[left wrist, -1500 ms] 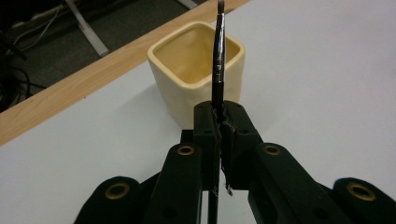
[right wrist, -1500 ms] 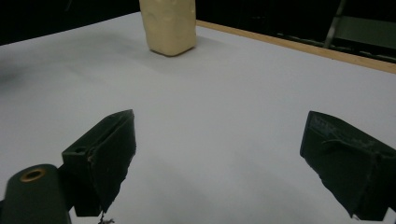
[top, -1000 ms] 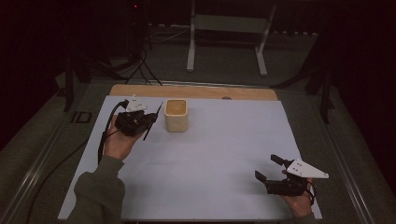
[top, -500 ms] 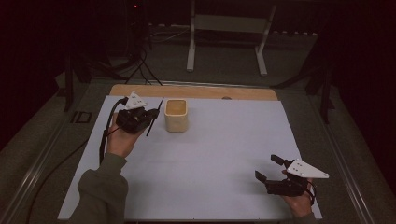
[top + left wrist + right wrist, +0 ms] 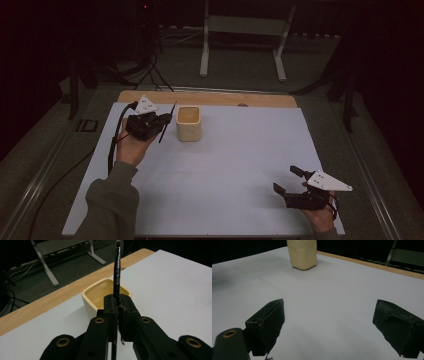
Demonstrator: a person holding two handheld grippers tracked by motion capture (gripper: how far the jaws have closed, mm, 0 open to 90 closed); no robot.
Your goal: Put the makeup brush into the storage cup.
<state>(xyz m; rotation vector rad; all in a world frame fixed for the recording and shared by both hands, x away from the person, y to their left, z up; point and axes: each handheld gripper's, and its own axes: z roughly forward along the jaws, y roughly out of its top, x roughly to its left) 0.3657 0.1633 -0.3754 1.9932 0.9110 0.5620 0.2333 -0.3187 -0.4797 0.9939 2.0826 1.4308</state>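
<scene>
Left tongs (image 5: 117,308) are clamped tight on a thin dark brush (image 5: 117,272), jaws pressed together with the handle pinched between the pads. That brush stands up out of the jaws in the left gripper view, and in the high view its slim shaft (image 5: 167,123) slants just beside the cream pot (image 5: 188,123), not touching it. Pot sits open-topped near the far edge of the white bench (image 5: 240,165), close to the bare wooden strip. Well apart, at the near right corner, the right tongs (image 5: 288,180) gape wide with nothing between the jaws, hovering low over the bench. Against a second ago, the left hand has the brush in much the same spot beside the pot, and the right tongs have not budged.
</scene>
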